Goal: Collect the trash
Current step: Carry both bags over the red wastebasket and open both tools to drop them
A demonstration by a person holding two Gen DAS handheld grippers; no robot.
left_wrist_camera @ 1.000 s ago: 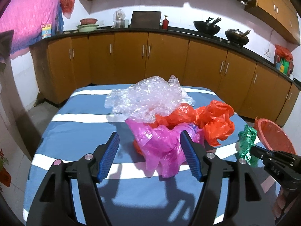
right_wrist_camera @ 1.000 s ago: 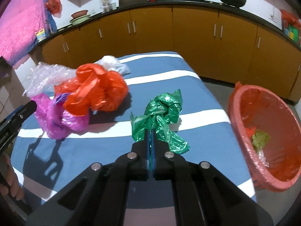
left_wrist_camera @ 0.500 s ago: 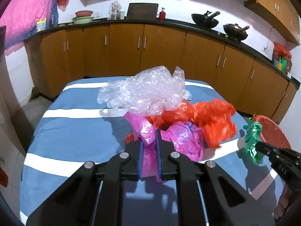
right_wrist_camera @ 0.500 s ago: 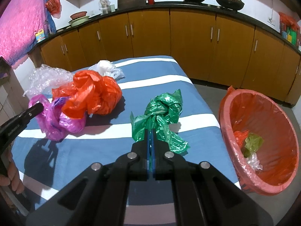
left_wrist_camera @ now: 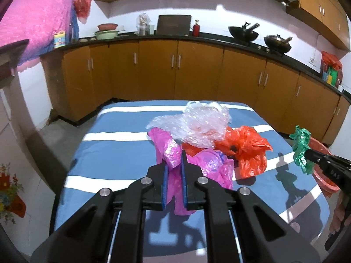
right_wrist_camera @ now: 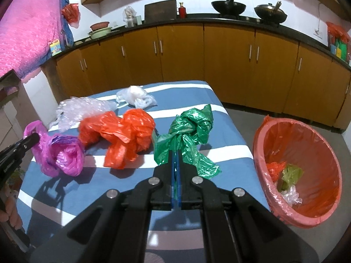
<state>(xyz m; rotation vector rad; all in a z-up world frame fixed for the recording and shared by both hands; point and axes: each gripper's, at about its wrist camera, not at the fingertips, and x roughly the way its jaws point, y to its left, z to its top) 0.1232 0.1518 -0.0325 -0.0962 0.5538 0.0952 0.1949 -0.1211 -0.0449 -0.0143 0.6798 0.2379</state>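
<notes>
**Two bags gripped, bin waiting at the surface's right edge**

We are holding the green bag point(right_wrist_camera: 188, 131) in the right tool point(right_wrist_camera: 176, 155), whose blue pads are pressed together on a fold of it; the bag is hanging clear of the striped surface point(right_wrist_camera: 219, 135), with the red bin point(right_wrist_camera: 329, 160) lying at about three o'clock of it in the right wrist view. We are pinching the pink bag point(left_wrist_camera: 206, 164) in the left tool point(left_wrist_camera: 174, 160), its jaws nearly closed on a twist of the plastic after just closing on it.

Judging progress: the bin is already carrying a few scraps at its bottom, so some collecting looks done. Two bags are in hand but not yet dropped. Still lying on the surface are the orange bag point(right_wrist_camera: 122, 135), at nine o'clock of the green one, the clear bubble wrap point(right_wrist_camera: 81, 109) beyond it at about ten o'clock, and a small clear bag point(right_wrist_camera: 136, 96) farther back towards the cabinets point(right_wrist_camera: 230, 65).

In the left wrist view the bubble wrap and orange bag are crowding against the pink bag at twelve and two o'clock; we are judging they may drag along with it.
</notes>
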